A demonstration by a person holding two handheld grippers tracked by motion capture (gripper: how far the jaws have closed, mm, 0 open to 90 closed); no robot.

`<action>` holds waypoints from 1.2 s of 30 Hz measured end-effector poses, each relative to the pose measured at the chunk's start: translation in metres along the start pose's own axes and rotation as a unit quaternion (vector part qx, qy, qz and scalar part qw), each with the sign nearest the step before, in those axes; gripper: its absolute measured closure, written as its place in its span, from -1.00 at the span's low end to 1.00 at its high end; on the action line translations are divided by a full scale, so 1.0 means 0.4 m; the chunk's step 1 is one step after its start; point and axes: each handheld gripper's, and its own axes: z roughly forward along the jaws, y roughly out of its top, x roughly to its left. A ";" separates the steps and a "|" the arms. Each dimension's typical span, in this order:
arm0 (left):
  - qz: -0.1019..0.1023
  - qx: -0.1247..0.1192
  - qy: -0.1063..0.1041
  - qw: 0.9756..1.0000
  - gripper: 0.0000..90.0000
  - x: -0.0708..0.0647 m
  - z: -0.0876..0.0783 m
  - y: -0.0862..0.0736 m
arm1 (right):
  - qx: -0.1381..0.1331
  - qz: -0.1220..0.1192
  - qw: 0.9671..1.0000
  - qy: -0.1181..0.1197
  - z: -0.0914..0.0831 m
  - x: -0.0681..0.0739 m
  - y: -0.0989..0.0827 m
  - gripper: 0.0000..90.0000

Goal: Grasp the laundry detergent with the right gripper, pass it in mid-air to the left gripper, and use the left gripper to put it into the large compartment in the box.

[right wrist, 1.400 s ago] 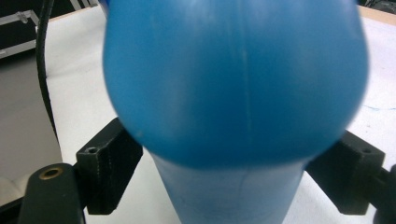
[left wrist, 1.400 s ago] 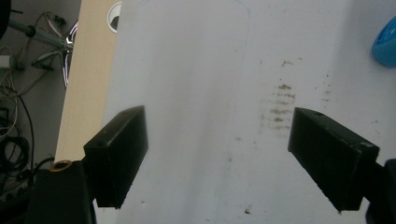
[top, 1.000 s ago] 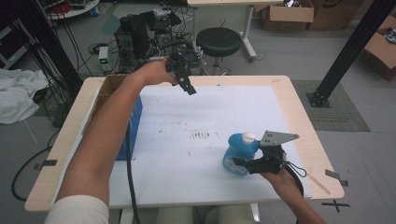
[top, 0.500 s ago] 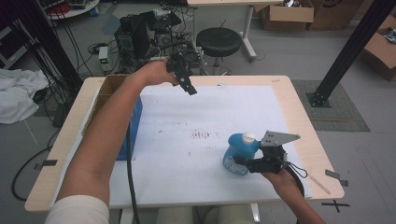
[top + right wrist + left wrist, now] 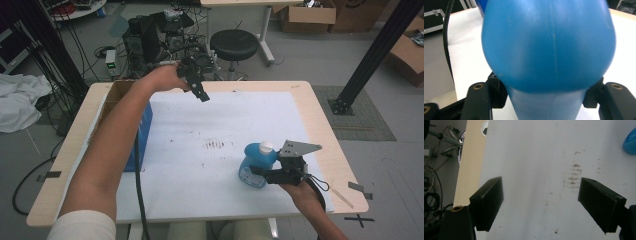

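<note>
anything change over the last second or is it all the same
Nothing visibly changed. The right gripper stays closed on the blue bottle standing on the white sheet, and the left gripper still hangs open above the sheet's far edge, fingers apart with nothing between them.

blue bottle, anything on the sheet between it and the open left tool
Nothing visible. The left tool hangs open above the far side of the white sheet, and the stretch toward the blue bottle, clamped in the right tool, holds only flat brown smudges.
</note>
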 end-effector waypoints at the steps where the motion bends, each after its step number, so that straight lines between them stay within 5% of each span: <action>1: 0.000 0.000 0.000 1.000 -0.53 0.000 0.000 0.000 | 0.001 -0.001 1.000 -0.001 0.000 0.000 0.000 -0.14; 11: 0.001 0.000 0.000 1.000 -0.53 -0.001 -0.002 0.000 | -0.003 -0.006 1.000 -0.008 -0.001 0.005 -0.001 -0.10; 24: -0.002 0.002 0.001 1.000 -0.53 -0.005 -0.007 -0.009 | -0.009 -0.040 0.999 -0.027 -0.006 0.022 -0.003 -0.02; 36: 0.039 0.009 -0.001 0.999 -0.53 -0.072 -0.042 0.012 | -0.002 -0.041 0.999 0.015 -0.027 -0.011 0.053 -0.02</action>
